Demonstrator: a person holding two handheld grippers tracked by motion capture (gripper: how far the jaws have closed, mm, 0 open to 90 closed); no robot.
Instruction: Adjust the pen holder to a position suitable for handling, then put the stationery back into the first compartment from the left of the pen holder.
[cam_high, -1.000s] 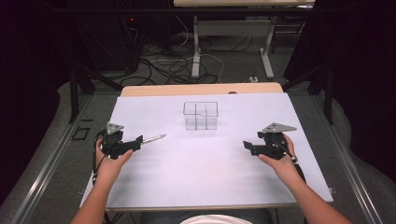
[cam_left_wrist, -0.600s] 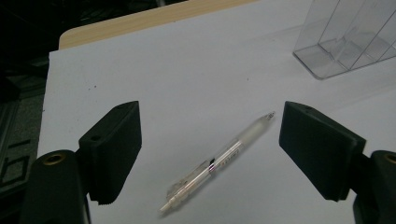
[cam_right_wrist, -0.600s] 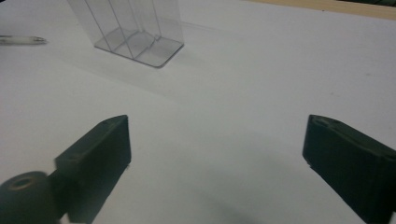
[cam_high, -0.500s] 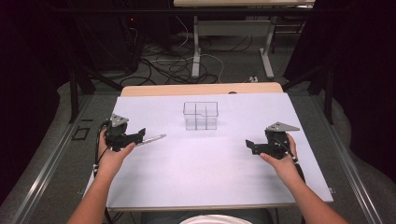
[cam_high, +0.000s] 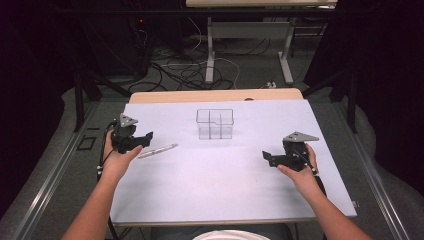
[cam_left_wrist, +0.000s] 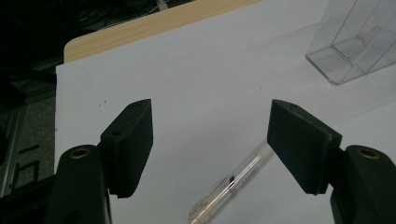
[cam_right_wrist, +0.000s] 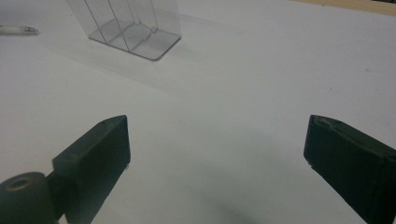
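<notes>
Your left gripper (cam_left_wrist: 210, 140), jaws closing yet apart, hangs above the pen (cam_left_wrist: 231, 184); your right gripper (cam_right_wrist: 217, 158) gapes empty.

Clear pen (cam_high: 157, 150) lying flat on white sheet, slanted, left of clear organizer (cam_high: 215, 123)

Bright sheet, dark surround (soft shadows)

A wooden table (cam_high: 220, 95) is covered by a white sheet (cam_high: 225, 175), on which two things are set well apart — a clear divided organizer (cam_high: 215, 123) and a pen (cam_high: 157, 151).
</notes>
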